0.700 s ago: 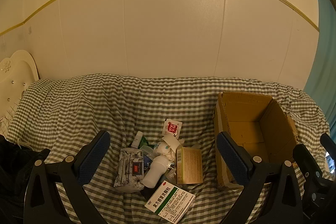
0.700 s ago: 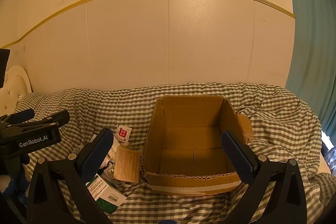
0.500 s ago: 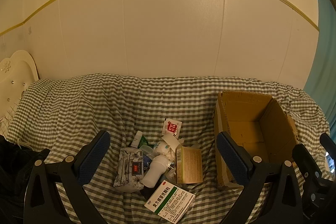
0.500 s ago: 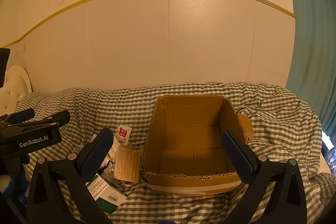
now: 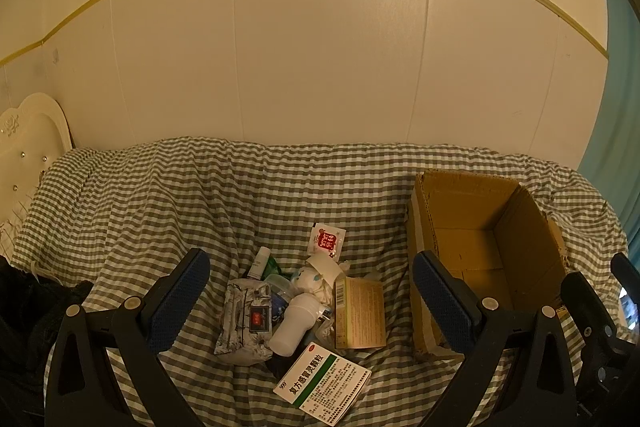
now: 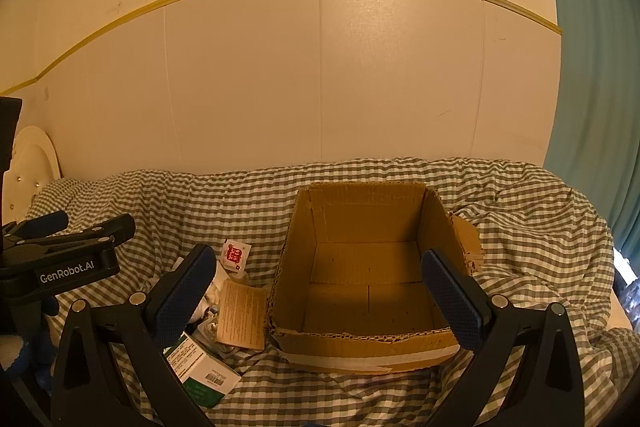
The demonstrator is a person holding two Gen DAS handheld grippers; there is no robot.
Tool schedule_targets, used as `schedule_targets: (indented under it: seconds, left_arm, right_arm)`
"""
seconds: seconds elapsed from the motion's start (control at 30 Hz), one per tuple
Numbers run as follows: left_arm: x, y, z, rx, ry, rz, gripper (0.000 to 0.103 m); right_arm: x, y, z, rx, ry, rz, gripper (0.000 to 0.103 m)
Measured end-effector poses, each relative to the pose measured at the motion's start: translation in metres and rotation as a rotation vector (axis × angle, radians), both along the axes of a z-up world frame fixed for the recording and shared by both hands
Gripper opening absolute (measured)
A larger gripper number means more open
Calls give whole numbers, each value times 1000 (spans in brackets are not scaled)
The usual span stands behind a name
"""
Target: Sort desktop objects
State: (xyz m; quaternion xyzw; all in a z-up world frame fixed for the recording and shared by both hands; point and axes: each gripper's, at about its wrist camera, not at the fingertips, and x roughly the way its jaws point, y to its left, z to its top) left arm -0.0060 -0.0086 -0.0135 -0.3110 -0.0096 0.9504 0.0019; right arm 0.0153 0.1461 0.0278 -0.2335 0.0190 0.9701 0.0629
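Nothing has moved since the earlier frames. Clutter (image 5: 304, 307) lies heaped on the checked cloth (image 5: 160, 211), beside the empty carton (image 6: 368, 267). Left tool (image 5: 310, 301) and right tool (image 6: 320, 295) hover above, jaws fully spread, holding nothing. Risk, I judge: a grab into the overlapping heap drags neighbours or snags loose cloth.

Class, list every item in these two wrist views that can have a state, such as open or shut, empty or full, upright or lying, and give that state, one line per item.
cardboard box: open at the top, empty
left gripper: open, holding nothing
right gripper: open, holding nothing
white bottle: lying on its side in the pile
green and white medicine box: lying flat, closed
red sachet: lying flat on the cloth
checked cloth: spread out, rumpled
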Motion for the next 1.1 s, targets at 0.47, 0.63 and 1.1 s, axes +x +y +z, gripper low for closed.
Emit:
schedule_targets:
  seconds: [0.47, 0.63, 1.1]
  left_arm:
    - [0, 3, 0, -6, 10, 5, 103]
    - [2, -2, 0, 1, 28, 8, 103]
    - [-1, -69, -14, -26, 43, 80, 103]
  right_arm:
    - [-1, -4, -1, 4, 14, 17, 103]
    - [-2, -6, -1, -2, 22, 31, 103]
    - [-3, -32, -22, 2, 2, 136, 103]
